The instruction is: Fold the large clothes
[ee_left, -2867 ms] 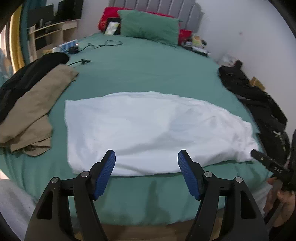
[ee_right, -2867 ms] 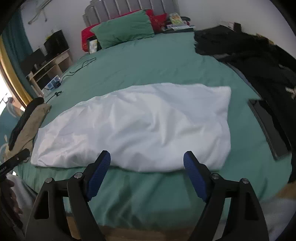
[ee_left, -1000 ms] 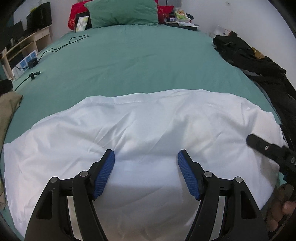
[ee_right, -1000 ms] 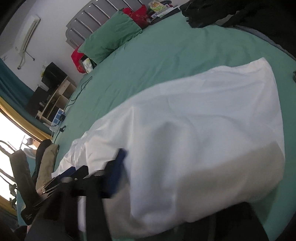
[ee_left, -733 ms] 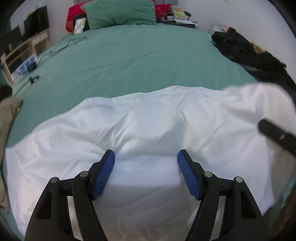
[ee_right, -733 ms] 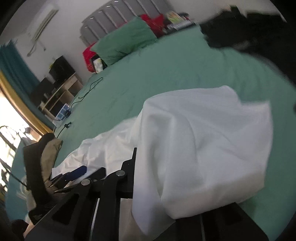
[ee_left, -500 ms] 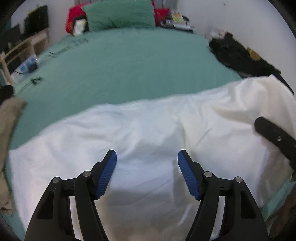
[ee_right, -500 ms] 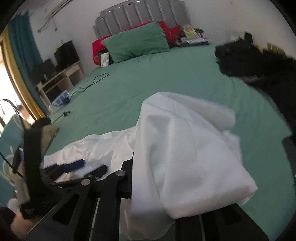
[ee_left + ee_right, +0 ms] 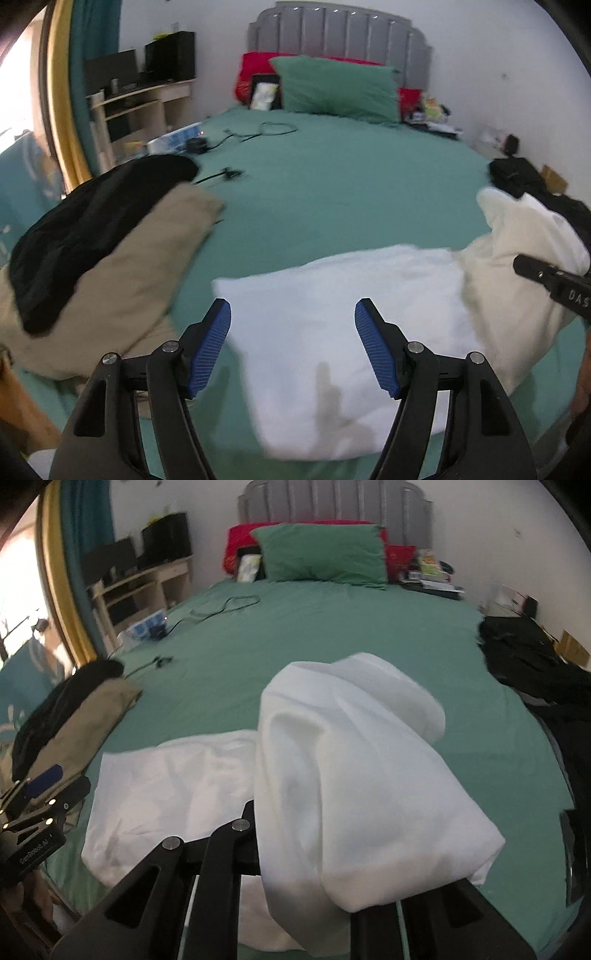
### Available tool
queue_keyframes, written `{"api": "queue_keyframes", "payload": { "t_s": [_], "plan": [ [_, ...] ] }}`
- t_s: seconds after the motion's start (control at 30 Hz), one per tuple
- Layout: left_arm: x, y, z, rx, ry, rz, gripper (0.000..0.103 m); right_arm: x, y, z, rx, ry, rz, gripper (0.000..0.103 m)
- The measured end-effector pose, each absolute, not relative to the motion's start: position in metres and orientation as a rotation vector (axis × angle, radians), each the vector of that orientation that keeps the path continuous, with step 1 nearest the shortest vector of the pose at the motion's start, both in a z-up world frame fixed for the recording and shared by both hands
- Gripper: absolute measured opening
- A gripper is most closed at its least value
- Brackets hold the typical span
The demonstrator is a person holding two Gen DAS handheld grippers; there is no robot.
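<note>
Your right gripper (image 9: 295, 853) clamps the white garment (image 9: 332, 332), which lies on the bed (image 9: 351, 177) near its foot; your left gripper (image 9: 293, 347) hangs open, empty. The bunched end may land crooked unless you pin the flat part.

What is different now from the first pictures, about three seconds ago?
The right gripper has just been closing and has taken hold of the white garment at its right end, lifting that end and carrying it left over the rest. The left gripper is open above it, holding nothing. The tan and black clothes and green pillow stayed.
</note>
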State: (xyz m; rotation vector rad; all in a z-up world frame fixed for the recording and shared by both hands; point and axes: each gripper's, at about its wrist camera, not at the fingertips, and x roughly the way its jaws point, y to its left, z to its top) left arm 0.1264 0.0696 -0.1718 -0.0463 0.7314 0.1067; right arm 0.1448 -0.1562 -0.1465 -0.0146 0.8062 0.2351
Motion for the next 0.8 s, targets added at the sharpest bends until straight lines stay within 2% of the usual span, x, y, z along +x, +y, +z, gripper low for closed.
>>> {"api": "queue_keyframes", "payload": {
  "t_s": [0.23,0.43,0.5,0.6,0.67,0.8],
  "plan": [
    [0.123,0.110,-0.181,-0.125,0.754,0.149,0.073,0.147,-0.087,-0.176,-0.051,0.935,0.341,0.023],
    [0.126,0.130,-0.194,-0.183,0.800,0.171,0.073,0.136,-0.048,-0.186,-0.163,0.961,0.423,0.041],
    [0.126,0.136,-0.193,-0.214,0.796,0.178,0.073,0.128,-0.037,-0.186,-0.217,0.958,0.488,0.049],
    [0.125,0.144,-0.191,-0.239,0.783,0.192,0.073,0.105,-0.019,-0.184,-0.390,0.901,0.570,0.056],
    [0.126,0.147,-0.191,-0.247,0.778,0.202,0.073,0.089,-0.014,-0.185,-0.465,0.868,0.608,0.057],
    [0.123,0.150,-0.189,-0.248,0.761,0.217,0.073,0.077,-0.029,-0.175,-0.417,0.868,0.635,0.057]
  ]
}}
